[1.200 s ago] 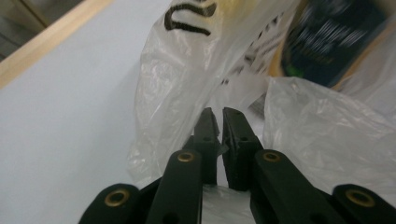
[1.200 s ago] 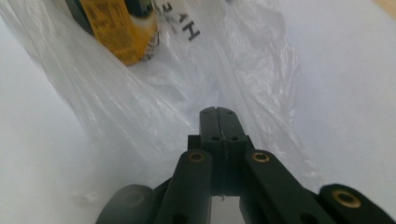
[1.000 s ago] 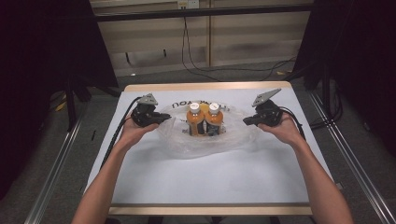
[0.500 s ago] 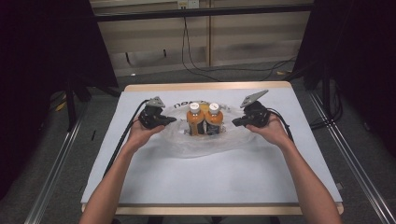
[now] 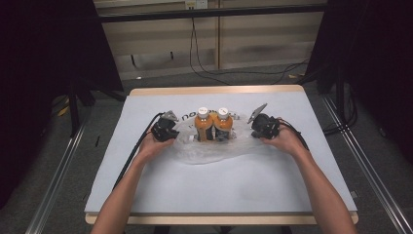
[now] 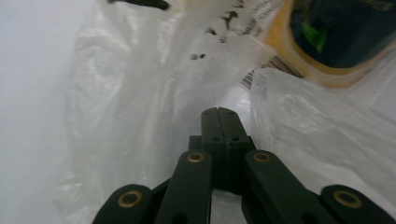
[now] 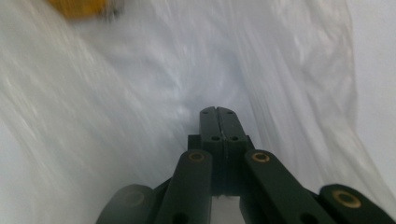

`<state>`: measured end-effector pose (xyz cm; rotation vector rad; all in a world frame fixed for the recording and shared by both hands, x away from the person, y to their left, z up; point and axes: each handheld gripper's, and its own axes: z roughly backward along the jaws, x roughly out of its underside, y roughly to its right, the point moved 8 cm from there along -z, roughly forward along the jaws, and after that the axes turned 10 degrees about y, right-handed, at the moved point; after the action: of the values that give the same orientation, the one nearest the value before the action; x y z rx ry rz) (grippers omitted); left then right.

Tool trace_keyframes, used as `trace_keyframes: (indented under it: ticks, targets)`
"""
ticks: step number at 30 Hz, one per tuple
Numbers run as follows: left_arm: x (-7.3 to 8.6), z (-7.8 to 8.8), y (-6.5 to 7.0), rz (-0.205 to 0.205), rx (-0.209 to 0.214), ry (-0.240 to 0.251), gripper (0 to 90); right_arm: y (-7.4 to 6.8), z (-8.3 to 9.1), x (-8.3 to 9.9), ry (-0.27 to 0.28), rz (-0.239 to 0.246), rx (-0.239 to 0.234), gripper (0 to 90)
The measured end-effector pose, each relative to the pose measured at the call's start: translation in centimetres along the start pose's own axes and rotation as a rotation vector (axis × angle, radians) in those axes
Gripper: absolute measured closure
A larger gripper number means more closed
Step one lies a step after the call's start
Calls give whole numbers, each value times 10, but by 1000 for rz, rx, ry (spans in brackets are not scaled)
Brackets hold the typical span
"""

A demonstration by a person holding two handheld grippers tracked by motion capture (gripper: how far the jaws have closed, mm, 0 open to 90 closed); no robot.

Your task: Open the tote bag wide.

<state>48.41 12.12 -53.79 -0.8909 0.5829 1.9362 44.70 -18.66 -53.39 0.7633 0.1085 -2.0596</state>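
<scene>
From above, we are resting the left tongs (image 5: 171,132) and right tongs (image 5: 257,128) on the bag (image 5: 214,151) mid-counter (image 5: 146,195), flanking two bottles (image 5: 213,126). In both gripper views, our tongs (image 6: 219,112) (image 7: 218,111) are staying pressed together over plastic (image 6: 140,116) (image 7: 140,93).

Two bottles in a bag, a gripper at each side

On the table (image 5: 146,195), two bottles (image 5: 213,124) stand touching, side by side, on the plastic bag (image 5: 214,153). The left gripper (image 5: 165,130) lies at their 9 o'clock, the right gripper (image 5: 262,127) at 3 o'clock, both at the bag's edges.
</scene>
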Motion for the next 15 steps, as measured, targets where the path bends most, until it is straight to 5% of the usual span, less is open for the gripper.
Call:
trace_keyframes:
  ticks: [5, 11, 15]
  targets:
    - [3, 4, -9, 33, -6, 6, 900, 12, 18, 29, -123, 73, 52, 900]
    - [3, 3, -12, 25, -13, 18, 900, 14, 28, 44, -98, 55, 44, 900]
    - [5, 6, -20, 64, -39, 30, 900, 12, 28, 45, -97, 45, 57, 900]
